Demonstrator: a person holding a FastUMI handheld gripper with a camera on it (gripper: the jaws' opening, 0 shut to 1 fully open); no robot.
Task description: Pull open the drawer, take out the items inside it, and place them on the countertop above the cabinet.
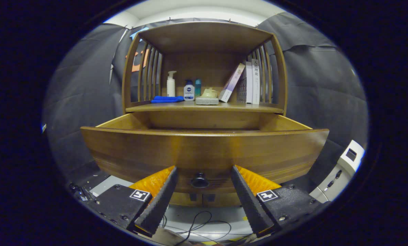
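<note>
Standing pulled out, the wooden drawer (204, 150) shows its dark knob (200, 180) between the spread fingers (162, 198).

Drawer (204, 153) interior hidden behind its front panel

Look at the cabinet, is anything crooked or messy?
One book on the countertop leans sideways against the upright books; the rest stands tidy. The drawer is pulled out. The tool is open, its fingers either side of the knob, not touching it.
</note>
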